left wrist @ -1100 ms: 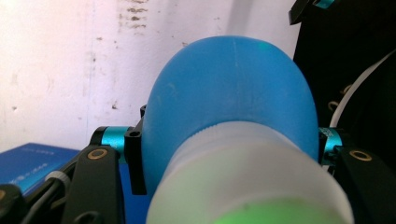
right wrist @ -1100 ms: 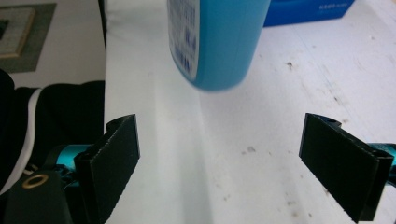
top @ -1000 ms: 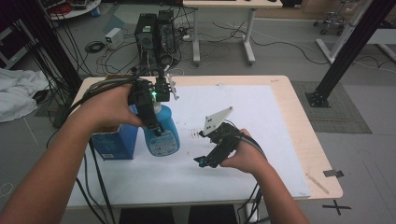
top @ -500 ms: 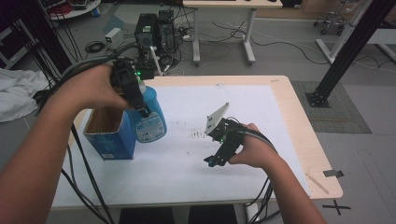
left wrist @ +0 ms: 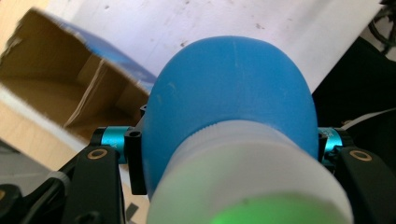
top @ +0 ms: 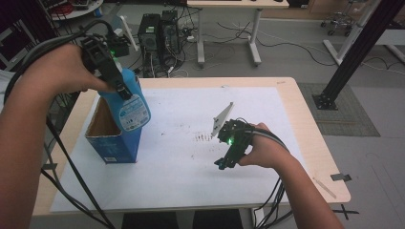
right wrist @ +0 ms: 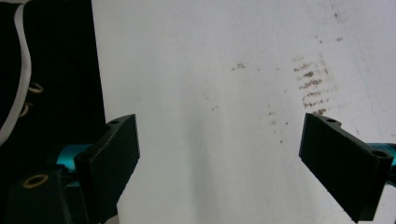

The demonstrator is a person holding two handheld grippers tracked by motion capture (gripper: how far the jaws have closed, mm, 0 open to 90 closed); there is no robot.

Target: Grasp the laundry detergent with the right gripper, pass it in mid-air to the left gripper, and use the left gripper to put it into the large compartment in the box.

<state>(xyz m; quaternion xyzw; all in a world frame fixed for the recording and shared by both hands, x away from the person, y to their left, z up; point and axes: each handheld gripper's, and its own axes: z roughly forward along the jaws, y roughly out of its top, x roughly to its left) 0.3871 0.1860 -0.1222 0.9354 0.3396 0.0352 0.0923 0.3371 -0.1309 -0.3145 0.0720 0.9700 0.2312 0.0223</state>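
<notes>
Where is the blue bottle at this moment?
In the high view, the blue bottle is at the left, held by the left claw above the open cardboard box.

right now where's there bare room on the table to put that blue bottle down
The widest free patch is the white sheet between the cardboard box and the right gripper, running to the near edge. The far strip beyond the brown marks is also bare. It is crowded at the left edge, where the left gripper holds the blue bottle over the box.

One blue bottle (top: 130,102), one open cardboard box (top: 111,143), two tools: left (top: 120,88), right (top: 223,163).
</notes>
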